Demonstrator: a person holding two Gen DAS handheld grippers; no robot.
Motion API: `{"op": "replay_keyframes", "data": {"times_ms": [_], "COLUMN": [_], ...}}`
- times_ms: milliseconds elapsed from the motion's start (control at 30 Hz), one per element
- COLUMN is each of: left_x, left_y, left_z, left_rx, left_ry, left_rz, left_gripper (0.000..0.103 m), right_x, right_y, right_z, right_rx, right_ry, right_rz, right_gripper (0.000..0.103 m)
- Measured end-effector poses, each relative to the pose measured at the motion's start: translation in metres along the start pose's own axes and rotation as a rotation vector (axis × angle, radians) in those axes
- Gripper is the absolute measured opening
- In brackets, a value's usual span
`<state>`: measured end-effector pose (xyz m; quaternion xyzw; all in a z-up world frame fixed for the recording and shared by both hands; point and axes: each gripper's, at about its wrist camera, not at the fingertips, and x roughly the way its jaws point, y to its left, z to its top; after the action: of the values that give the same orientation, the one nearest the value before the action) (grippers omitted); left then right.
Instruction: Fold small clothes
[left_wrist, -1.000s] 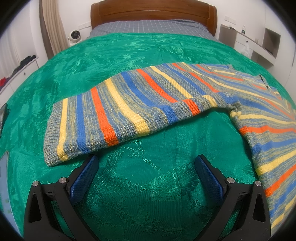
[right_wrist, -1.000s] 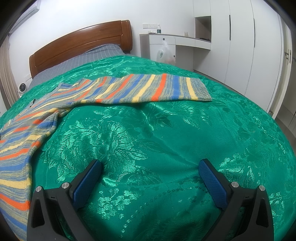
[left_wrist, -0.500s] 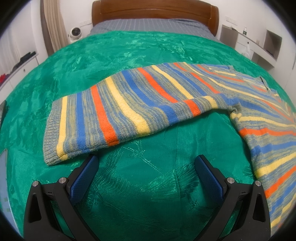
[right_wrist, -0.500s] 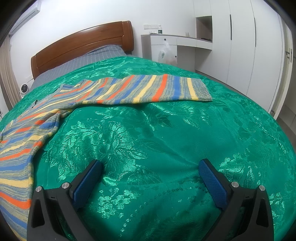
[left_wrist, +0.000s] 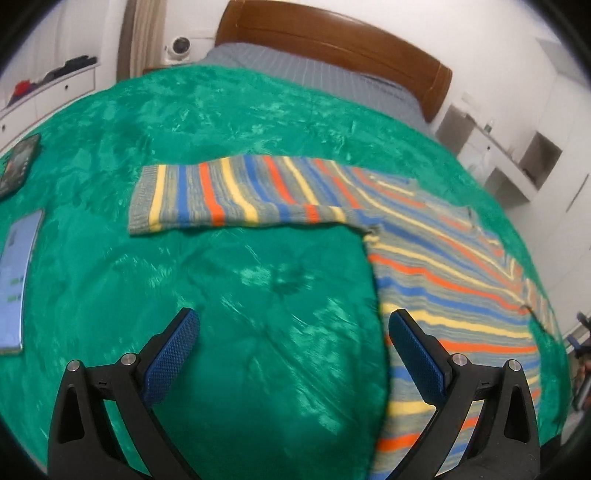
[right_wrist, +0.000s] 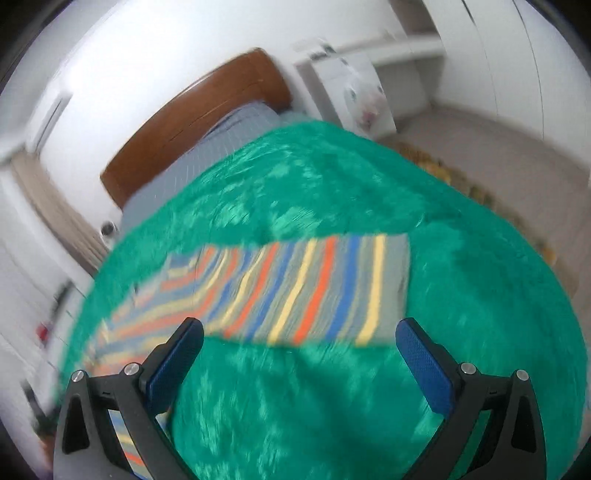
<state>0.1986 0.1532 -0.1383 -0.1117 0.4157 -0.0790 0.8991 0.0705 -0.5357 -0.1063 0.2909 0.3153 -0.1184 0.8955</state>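
Note:
A striped knit sweater (left_wrist: 424, 258), in blue, orange, yellow and grey, lies flat on a green bedspread (left_wrist: 240, 295). In the left wrist view its left sleeve (left_wrist: 229, 195) stretches left and its body runs down the right side. My left gripper (left_wrist: 293, 332) is open and empty, above the bedspread, its right finger over the sweater's edge. In the blurred right wrist view the other sleeve (right_wrist: 317, 291) lies across the middle. My right gripper (right_wrist: 299, 343) is open and empty, just short of that sleeve.
A wooden headboard (left_wrist: 332, 48) and grey sheet are at the far end of the bed. A phone (left_wrist: 16, 162) and a light blue flat item (left_wrist: 14, 277) lie on the bedspread at the left. White cabinets (left_wrist: 517, 166) stand to the right of the bed.
Both grippers rose and tilted, so both views look down from higher. The left one shifted right toward the sweater body; the right one moved toward the right sleeve. Both stayed open.

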Motion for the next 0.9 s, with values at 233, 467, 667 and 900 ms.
{"op": "replay_keyframes", "data": {"times_ms": [233, 467, 667, 900], "left_x": [0.015, 0.033, 0.037, 0.033], "left_y": [-0.013, -0.011, -0.009, -0.002], "left_z": [-0.001, -0.009, -0.028, -0.036], "left_rx": [0.005, 0.032, 0.091, 0.096], "left_ry": [0.024, 0.036, -0.012, -0.061], "left_rz": [0.065, 0.12, 0.145, 0.109], "left_gripper": [0.102, 0.102, 0.102, 0.103], "right_x": [0.065, 0.098, 0.082, 0.042], "right_y": [-0.069, -0.072, -0.067, 0.099], "right_z": [0.042, 0.044, 0.047, 0.086], "right_rx": [0.298, 0.265, 0.222, -0.086], "right_ry": [0.214, 0.305, 0.29, 0.144], "right_rz": [-0.013, -0.044, -0.088, 0.059], "right_gripper": [0.076, 0.06, 0.004, 0.003]}}
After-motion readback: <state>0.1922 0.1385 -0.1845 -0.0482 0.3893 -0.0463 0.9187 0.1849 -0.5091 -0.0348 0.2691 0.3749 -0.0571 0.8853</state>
